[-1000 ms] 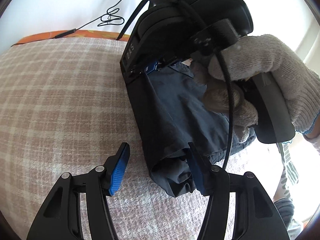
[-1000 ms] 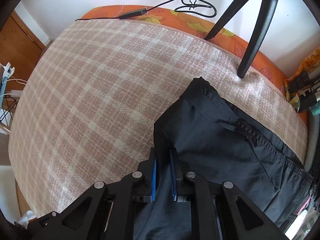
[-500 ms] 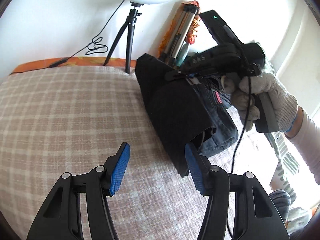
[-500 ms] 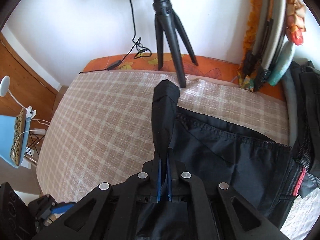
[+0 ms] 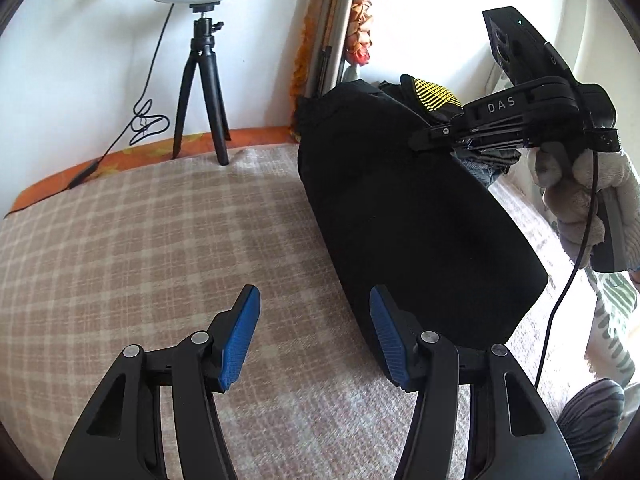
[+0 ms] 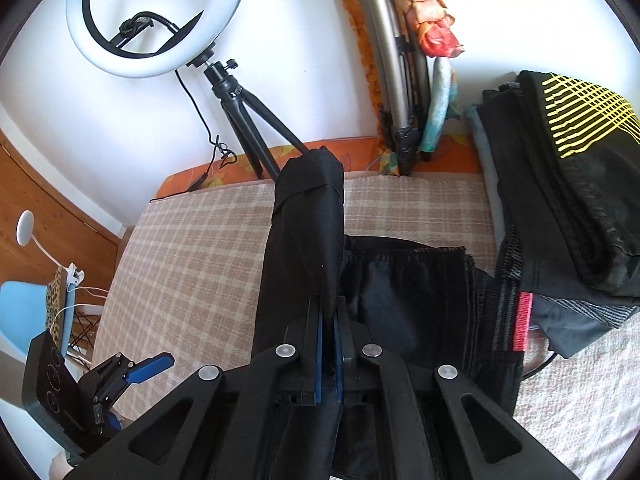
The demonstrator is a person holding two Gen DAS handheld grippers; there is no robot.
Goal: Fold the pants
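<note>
Above the checked bed (image 5: 160, 240), right tool (image 6: 329, 354) is clamped on black pants (image 6: 308, 240), holding a fold raised; the remainder lies on the bed. Left tool (image 5: 314, 336) stands wide open, gripping nothing, beside the pants.

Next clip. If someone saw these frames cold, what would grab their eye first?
The black pants dominate: the right gripper is shut on a fold of them and holds it up over the checked bedcover. The left gripper hangs open beside the cloth, gripping nothing. Behind, a white ring light on a tripod stands at the wall, and a stack of folded clothes lies to the right.
</note>
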